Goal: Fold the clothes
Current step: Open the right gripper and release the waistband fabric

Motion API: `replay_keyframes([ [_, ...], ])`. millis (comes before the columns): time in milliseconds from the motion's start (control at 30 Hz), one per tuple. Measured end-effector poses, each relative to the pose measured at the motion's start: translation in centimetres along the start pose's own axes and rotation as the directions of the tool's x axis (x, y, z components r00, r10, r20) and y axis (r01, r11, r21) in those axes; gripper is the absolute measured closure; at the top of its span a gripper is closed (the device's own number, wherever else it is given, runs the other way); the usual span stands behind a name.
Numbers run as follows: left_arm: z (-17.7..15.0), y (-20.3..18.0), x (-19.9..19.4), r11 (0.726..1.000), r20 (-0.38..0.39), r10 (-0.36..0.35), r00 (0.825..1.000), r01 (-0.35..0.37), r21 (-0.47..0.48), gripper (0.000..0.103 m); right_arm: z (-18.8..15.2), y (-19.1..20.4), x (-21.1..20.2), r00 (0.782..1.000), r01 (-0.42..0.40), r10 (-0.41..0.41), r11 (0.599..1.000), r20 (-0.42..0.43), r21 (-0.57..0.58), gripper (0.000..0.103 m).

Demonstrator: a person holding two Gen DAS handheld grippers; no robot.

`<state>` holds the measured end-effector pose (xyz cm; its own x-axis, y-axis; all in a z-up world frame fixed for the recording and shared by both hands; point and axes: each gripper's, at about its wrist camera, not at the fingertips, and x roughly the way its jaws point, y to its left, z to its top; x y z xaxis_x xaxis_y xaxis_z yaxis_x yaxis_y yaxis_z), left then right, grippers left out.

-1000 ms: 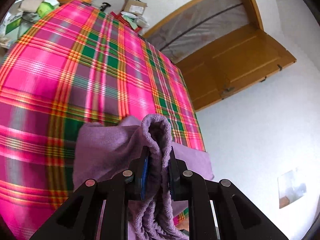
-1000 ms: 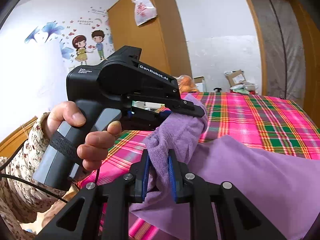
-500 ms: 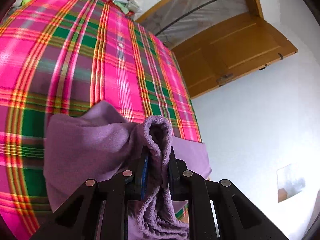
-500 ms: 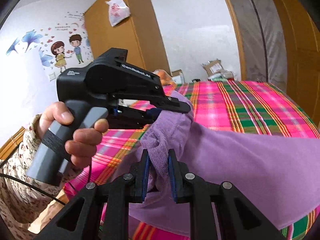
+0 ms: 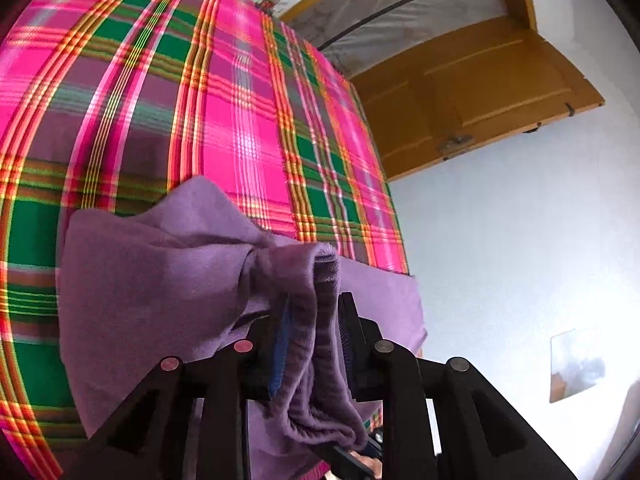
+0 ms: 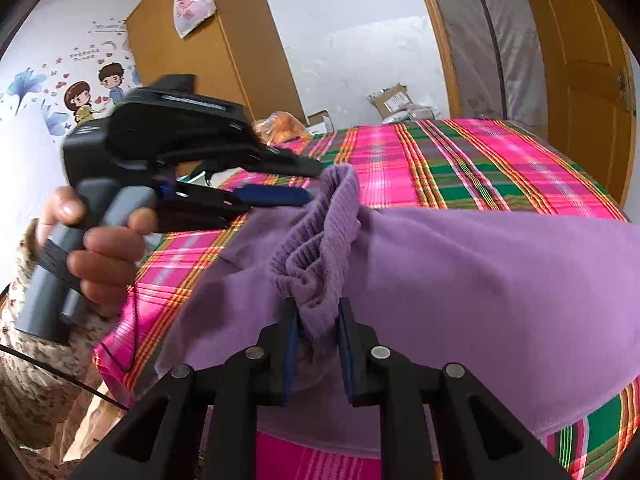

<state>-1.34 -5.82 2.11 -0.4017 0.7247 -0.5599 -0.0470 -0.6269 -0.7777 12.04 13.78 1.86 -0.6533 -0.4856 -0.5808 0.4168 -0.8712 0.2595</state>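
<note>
A purple garment [image 5: 160,280] lies bunched on the bed; its ribbed waistband [image 6: 320,240] rises off it. My right gripper [image 6: 318,336] is shut on that waistband. My left gripper [image 5: 314,336] stands open, its pads slightly apart, and a fold of the garment hangs loosely between them. The right wrist view shows the left gripper [image 6: 312,182] blurred, held by a hand [image 6: 104,256], its fingers spread just left of the waistband's top. The rest of the garment [image 6: 480,280] spreads to the right over the bed.
The bed is covered by a pink and green plaid cover [image 5: 240,120] [image 6: 460,160]. A wooden door [image 5: 480,92] stands open beyond the bed's far side. A wardrobe [image 6: 224,52], boxes [image 6: 394,98] and a bag of oranges [image 6: 284,126] are past the far end.
The left gripper's fingers have parted and slackened on the waistband. Both grippers have come lower and further over the bed, and the garment now spreads wider.
</note>
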Motion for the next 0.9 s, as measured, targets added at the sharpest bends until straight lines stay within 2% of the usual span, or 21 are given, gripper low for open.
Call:
replay_keyframes([
  [133, -0.6, 1.3, -2.0, 1.0, 0.044, 0.019, 0.999, -0.018, -0.023, 0.079, -0.6, -1.2, -0.1, 1.0, 0.01, -0.009, 0.999, -0.025, 0.043, 0.081],
  [267, -1.2, 2.6, -3.9, 0.998, 0.088, 0.038, 0.995, -0.034, -0.046, 0.079, -0.9, -2.9, -0.5, 0.998, 0.048, -0.044, 0.993, -0.042, 0.107, 0.07],
  [467, -2.9, 4.9, -7.0, 0.995, 0.148, 0.083, 0.985, -0.073, -0.074, 0.079, -1.1, -4.0, -2.2, 0.995, 0.096, -0.097, 0.985, -0.003, 0.143, 0.068],
  [567, -4.1, 6.2, -7.8, 0.992, 0.155, 0.102, 0.983, -0.088, -0.095, 0.079, -0.2, -3.6, -2.3, 0.996, 0.078, -0.081, 0.99, 0.022, 0.118, 0.068],
  [700, -5.4, 7.4, -8.1, 0.989, 0.133, 0.098, 0.986, -0.082, -0.12, 0.079, 1.4, -1.9, -1.2, 0.999, 0.032, -0.033, 0.999, 0.025, 0.032, 0.068],
  [800, -6.0, 7.7, -8.1, 0.988, 0.13, 0.106, 0.986, -0.09, -0.124, 0.079, 2.3, -0.9, 0.2, 1.0, 0.01, -0.01, 1.0, -0.003, -0.016, 0.068],
  [900, -6.4, 7.7, -8.2, 0.988, 0.127, 0.119, 0.985, -0.104, -0.115, 0.079, 3.0, -0.5, 2.0, 0.997, 0.035, -0.039, 0.998, -0.063, -0.05, 0.069],
])
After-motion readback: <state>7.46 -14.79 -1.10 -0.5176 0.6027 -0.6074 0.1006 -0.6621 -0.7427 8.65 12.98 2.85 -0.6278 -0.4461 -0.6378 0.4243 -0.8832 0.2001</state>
